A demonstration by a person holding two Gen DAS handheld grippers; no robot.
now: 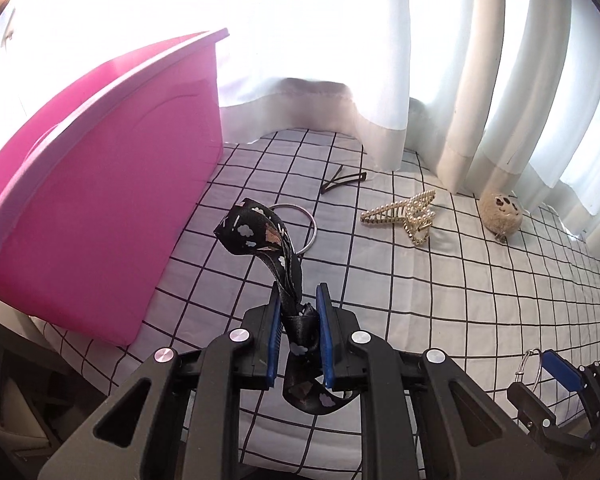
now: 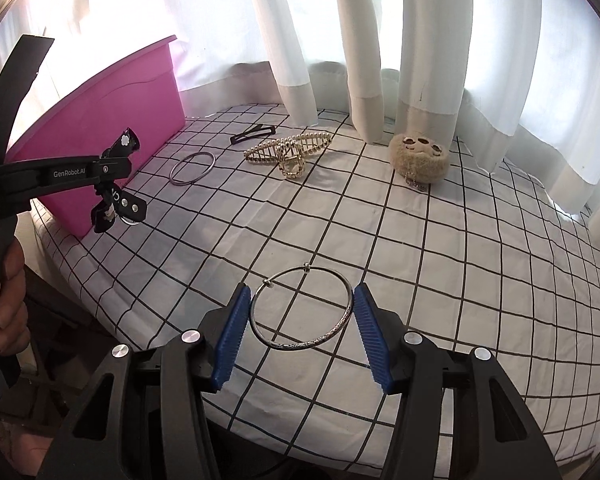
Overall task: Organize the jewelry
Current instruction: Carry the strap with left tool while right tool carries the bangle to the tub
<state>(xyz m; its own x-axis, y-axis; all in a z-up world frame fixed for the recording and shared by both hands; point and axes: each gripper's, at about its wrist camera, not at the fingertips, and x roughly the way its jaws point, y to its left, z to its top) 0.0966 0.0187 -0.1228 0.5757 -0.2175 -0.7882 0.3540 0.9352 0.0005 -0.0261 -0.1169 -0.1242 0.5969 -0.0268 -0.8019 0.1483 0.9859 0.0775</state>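
My left gripper is shut on a black printed strap and holds it above the checked cloth, beside the pink box. It shows at the left of the right wrist view, strap hanging from it. My right gripper is shut on a silver bangle, its blue pads touching both sides; it shows at the lower right of the left wrist view. A second silver ring lies on the cloth near the box.
A pearl hair claw, a black hair clip and a beige plush ball lie on the checked cloth near white curtains. The cloth's front edge drops off at lower left.
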